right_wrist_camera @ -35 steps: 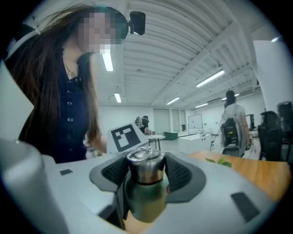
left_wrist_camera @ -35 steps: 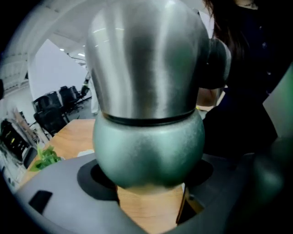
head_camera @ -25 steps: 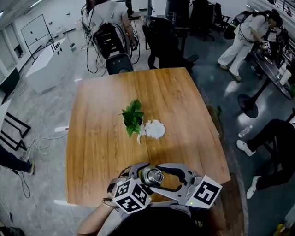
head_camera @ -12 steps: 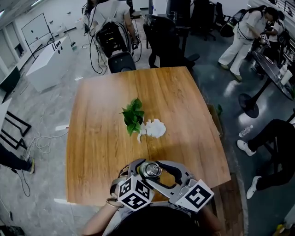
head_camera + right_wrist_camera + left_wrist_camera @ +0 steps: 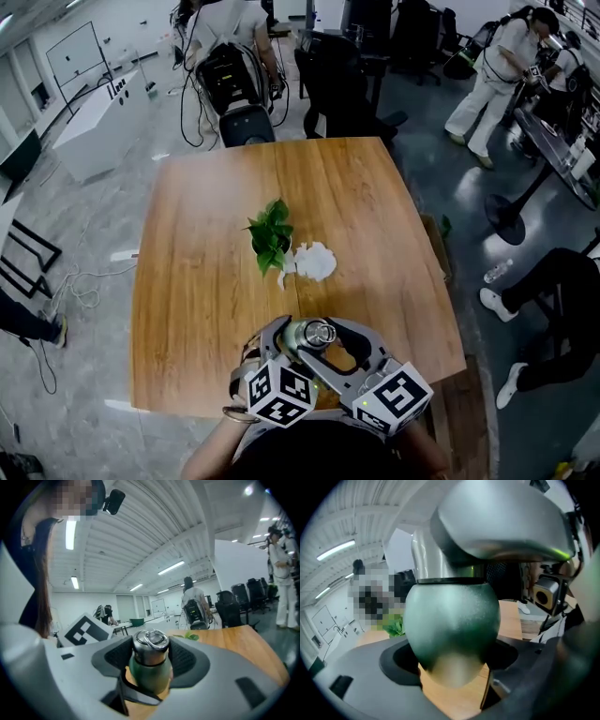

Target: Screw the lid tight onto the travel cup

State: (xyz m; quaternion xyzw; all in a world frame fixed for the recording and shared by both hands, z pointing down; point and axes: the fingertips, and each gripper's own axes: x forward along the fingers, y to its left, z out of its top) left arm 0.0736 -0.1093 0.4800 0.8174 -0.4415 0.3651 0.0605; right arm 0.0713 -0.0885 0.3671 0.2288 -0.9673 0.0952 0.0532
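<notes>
The left hand-held gripper [image 5: 452, 662] is clamped on the green body of the travel cup [image 5: 450, 616], which sits at the desk [image 5: 206, 272] edge, on the person's side of the plant [image 5: 270, 239]. The right hand-held gripper [image 5: 151, 656] is closed around the cup's silver lid [image 5: 151, 644].

The travel cup [image 5: 149, 679] is a matt dark green, and its lid [image 5: 151, 646] is bare steel, silver-grey. The left claw [image 5: 452, 667] and the right claw [image 5: 150, 660] are both pale grey with black pads inside. Each carries a marker cube [image 5: 281, 396] printed with black squares on white. The desk [image 5: 206, 244] is a warm honey-brown wood with lengthwise grain. On it, the plant [image 5: 270, 239] has bright green leaves, and the irregular shape [image 5: 314, 262] beside it is white. The floor [image 5: 94, 216] is mottled grey.
</notes>
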